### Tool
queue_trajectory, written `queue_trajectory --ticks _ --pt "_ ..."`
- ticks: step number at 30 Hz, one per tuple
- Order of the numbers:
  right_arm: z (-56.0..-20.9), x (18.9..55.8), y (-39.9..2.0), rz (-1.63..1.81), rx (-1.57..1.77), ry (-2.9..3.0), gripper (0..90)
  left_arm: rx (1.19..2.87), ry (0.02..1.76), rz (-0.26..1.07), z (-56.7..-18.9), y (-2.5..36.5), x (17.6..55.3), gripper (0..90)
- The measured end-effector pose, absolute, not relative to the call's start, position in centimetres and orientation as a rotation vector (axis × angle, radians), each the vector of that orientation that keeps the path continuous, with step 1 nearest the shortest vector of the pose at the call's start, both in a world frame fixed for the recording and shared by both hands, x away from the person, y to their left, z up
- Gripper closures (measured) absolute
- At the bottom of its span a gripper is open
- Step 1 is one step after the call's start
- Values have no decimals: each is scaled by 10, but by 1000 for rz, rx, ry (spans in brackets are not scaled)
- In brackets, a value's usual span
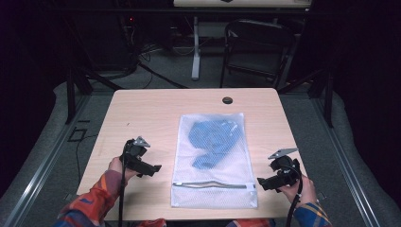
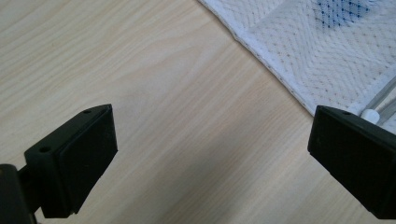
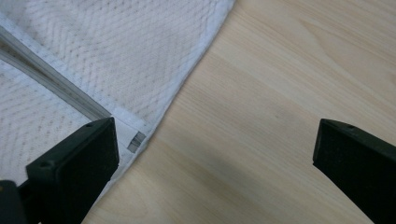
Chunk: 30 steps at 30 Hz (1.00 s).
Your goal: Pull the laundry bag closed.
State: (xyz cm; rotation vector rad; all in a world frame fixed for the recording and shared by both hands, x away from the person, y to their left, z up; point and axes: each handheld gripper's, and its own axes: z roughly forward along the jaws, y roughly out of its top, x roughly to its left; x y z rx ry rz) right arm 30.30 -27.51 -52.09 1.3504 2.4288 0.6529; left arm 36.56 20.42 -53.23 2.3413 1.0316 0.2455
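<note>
A white mesh laundry bag lies flat in the middle of the wooden table, with a blue garment inside it and a zipper running across its near end. My left gripper hovers just left of the bag, open, with bare wood between its jaws. In the left gripper view the bag's edge lies ahead to the right. My right gripper is open at the bag's near right corner. In the right gripper view that corner and the zipper end lie by the left jaw.
A round cable hole sits near the table's far edge. Beyond the table stand a dark chair and a white desk leg. Grey floor surrounds the table, with cables at the left.
</note>
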Motion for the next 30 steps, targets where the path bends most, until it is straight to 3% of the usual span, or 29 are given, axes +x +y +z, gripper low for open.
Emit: queue_trajectory --ticks 15,30 --pt "-511 302 -241 744 1249 2505 3 2395 976 194 -535 184 362 103" --pt "-503 306 -180 824 1082 2614 32 2387 948 153 -530 158 364 100"
